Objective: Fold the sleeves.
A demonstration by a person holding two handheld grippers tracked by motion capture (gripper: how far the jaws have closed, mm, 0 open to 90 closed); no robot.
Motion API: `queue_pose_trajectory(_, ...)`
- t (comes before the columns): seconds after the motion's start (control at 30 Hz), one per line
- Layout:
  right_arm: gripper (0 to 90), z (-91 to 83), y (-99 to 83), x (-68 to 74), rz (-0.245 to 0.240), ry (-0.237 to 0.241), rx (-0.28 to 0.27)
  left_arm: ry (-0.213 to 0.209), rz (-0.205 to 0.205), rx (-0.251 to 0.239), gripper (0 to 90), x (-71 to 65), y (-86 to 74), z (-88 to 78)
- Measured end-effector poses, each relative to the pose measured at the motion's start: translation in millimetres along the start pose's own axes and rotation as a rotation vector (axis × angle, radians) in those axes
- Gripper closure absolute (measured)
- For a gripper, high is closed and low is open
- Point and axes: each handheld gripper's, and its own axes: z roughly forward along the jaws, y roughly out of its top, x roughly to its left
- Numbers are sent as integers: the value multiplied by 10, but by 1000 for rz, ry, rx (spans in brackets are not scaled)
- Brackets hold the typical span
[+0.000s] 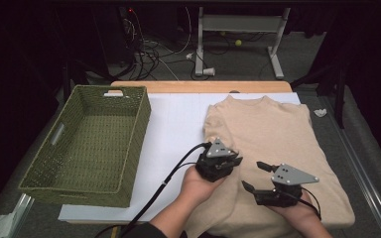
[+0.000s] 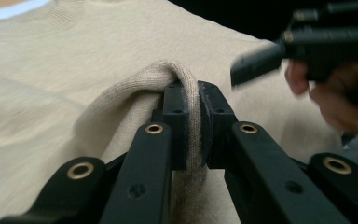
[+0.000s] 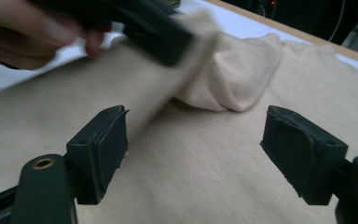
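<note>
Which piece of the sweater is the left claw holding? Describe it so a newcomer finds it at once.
Start at the beige sweater spread on the white table cover, right of the green woven basket. The left claw is shut on a fold of sweater fabric, the only part raised in a ridge; the rest lies flat.

Even overhead light on the table, dark surroundings; motion blur smears the other hand in both gripper views.
</note>
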Motion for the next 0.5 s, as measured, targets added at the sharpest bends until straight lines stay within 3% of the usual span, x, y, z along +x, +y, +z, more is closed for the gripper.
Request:
queue_pose_trajectory(0.13, 189, 110, -56, 49, 17, 16, 40, -27, -4, -16, 774, -38, 28, 110)
queue_pose_trajectory(0.2, 211, 204, -89, 56, 42, 49, 64, -26, 7, -28, 743, -76, 18, 103)
queue_pose_trajectory(0.23, 254, 241, -97, 57, 62, 64, 72, -22, 6, -32, 698, -82, 17, 88)
queue_pose_trajectory(0.27, 353, 266, -102, 58, 75, 77, 79, -13, 4, -37, 666, -84, 19, 59)
queue_pose_trajectory(0.33, 757, 264, -108, 63, 82, 105, 64, 35, 3, -38, 541, -77, 21, -53)
queue_pose_trajectory(0.37, 833, 242, -100, 57, 87, 102, 49, 58, 6, -41, 468, -61, 9, -131)
queue_pose_trajectory(0.43, 851, 171, -74, 34, 89, 89, 33, 110, 23, -36, 389, 4, -77, -334)
queue_pose_trajectory(0.5, 851, 115, -69, 2, 84, 66, 32, 160, 5, -32, 339, 97, -222, -505)
